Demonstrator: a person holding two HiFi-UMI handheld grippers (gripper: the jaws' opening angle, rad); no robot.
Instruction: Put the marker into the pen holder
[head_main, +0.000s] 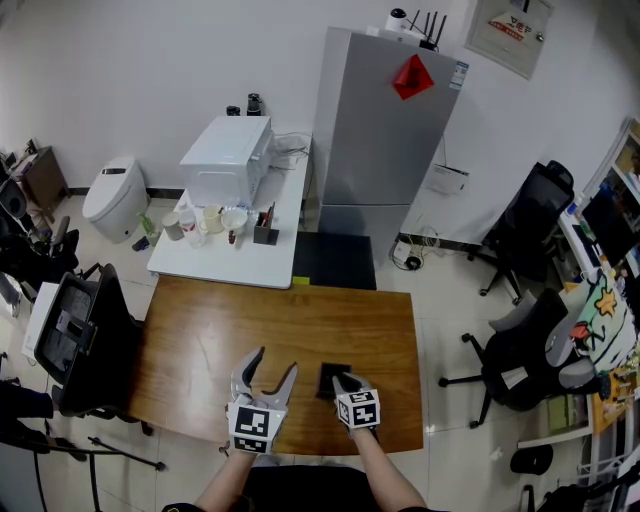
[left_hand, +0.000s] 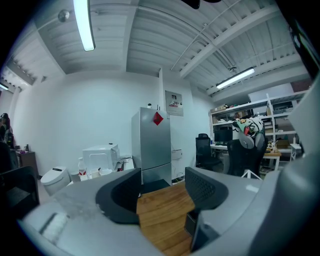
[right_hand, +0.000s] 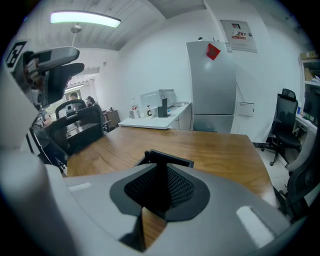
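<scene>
Past the far edge of the wooden table (head_main: 220, 340) we see a white side table (head_main: 215, 255) and a grey fridge (head_main: 380, 130). A black chair (head_main: 90, 340) stands at the table's left side. Over its near edge our left gripper (left_hand: 162, 192) gapes wide, holding nothing. Our right gripper (right_hand: 159, 187) is pinched narrow on the dark marker (right_hand: 160, 180), just beside the black pen holder (right_hand: 167, 158) that stands on the table.

Pen holder (head_main: 326, 379): black, square-rimmed, upright on the worktop (head_main: 250, 320), just beyond the right tool (head_main: 343, 381). Marker (right_hand: 160, 182): dark, slim, clamped in that tool's jaws, reaching the holder's rim.
</scene>
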